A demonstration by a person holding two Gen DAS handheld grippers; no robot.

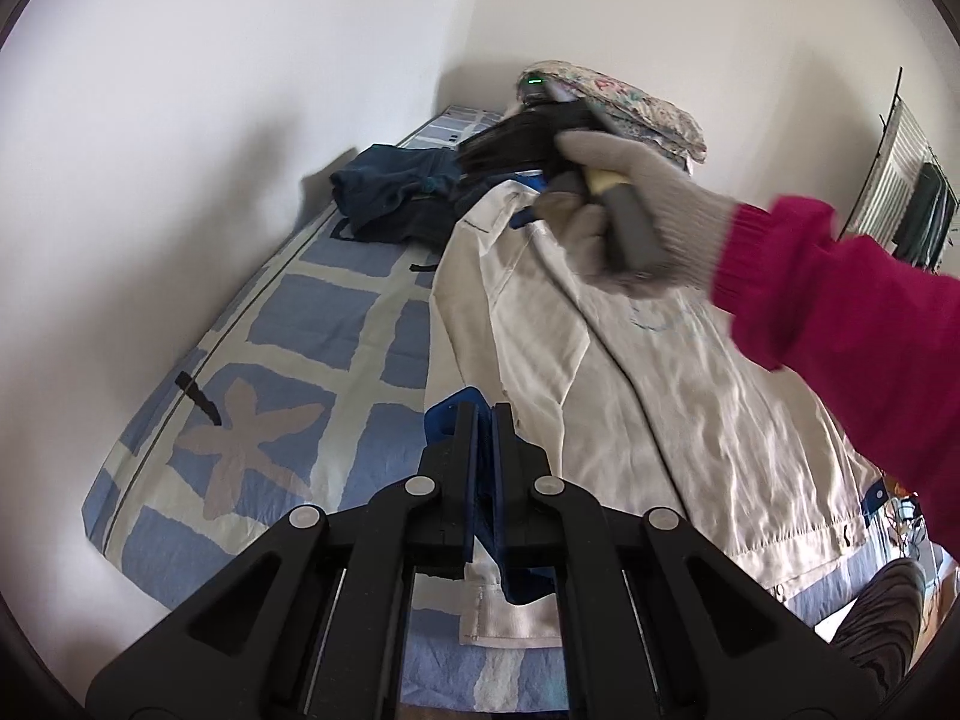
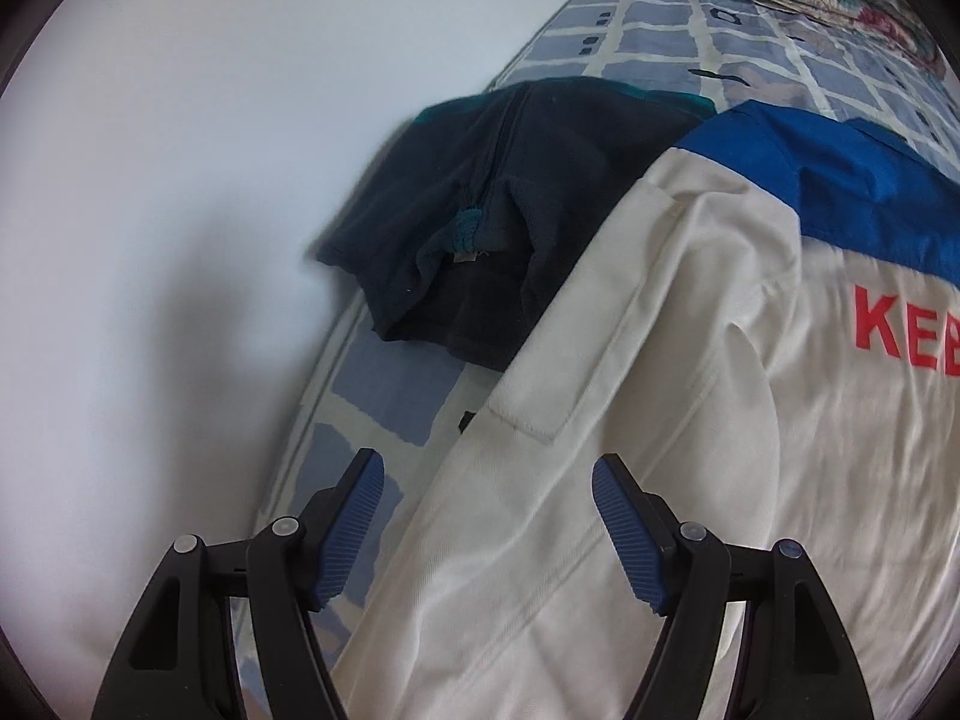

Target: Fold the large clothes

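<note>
A big white jacket (image 2: 690, 450) lies flat on the bed (image 1: 336, 324).
The left tongs (image 1: 485, 420) pinch its blue-lined edge; the right tongs (image 2: 487, 516) hang wide apart above the sleeve. A hard tug could bunch it up.

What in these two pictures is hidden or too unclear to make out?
- Red lettering on the white jacket: right wrist view, cut off by the frame edge after "KE".
- Right gripper: left wrist view, blurred.
- What the left gripper pinches: left wrist view, blue fabric shows, but the fingers hide how much.
- Dark garment: right wrist view, partly under the jacket.
</note>
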